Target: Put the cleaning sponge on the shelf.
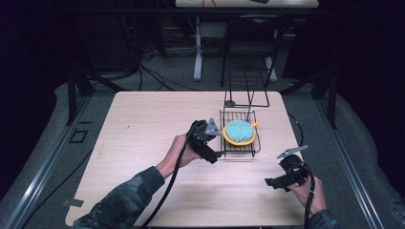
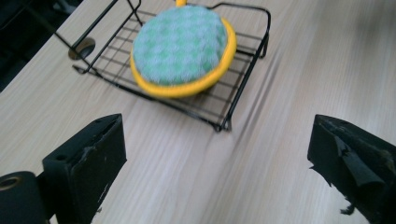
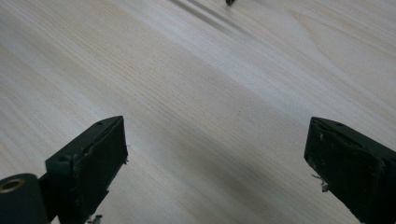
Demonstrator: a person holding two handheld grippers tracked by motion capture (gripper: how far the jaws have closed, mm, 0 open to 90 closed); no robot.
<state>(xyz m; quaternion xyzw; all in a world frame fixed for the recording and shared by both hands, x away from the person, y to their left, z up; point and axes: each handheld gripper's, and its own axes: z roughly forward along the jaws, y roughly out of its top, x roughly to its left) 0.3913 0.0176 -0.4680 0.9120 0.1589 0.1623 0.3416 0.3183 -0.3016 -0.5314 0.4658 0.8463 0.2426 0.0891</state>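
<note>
On the floor under the high camera stands a light wooden table [image 1: 143, 143]; it's the largest item, with dark surroundings, floor cables and another desk's legs behind it.

Next in size: a black wire rack [image 1: 239, 143], sitting on the tabletop right of centre, toward the far half. Behind it is a thin black wire frame standing upright [image 1: 246, 88], with a small round foot on the wood; can't tell whether frame and rack are joined.

Inside the rack lies a round scrubbing pad [image 1: 239, 131], teal checked top, yellow-orange rim. It lies slightly tilted on the rack's grid floor. The left gripper view shows the same: pad [image 2: 180, 44] in the rack [image 2: 243, 88], with bare wood between the rack's near corner and the jaws.

Left gripper [image 1: 217, 153]: held in the person's left hand [image 1: 179, 150], just beside the rack's left near edge, touching nothing as far as I can see. Its own view shows jaws spread wide, empty, above the wood. View is motion-blurred.

Right gripper [image 1: 272, 182]: held in the right hand [image 1: 310, 191] near the table's right front, well apart from the rack. Its own view shows jaws wide, nothing between them but tabletop [image 3: 210, 93].

Cables trail from both grippers toward the near table edge.
</note>
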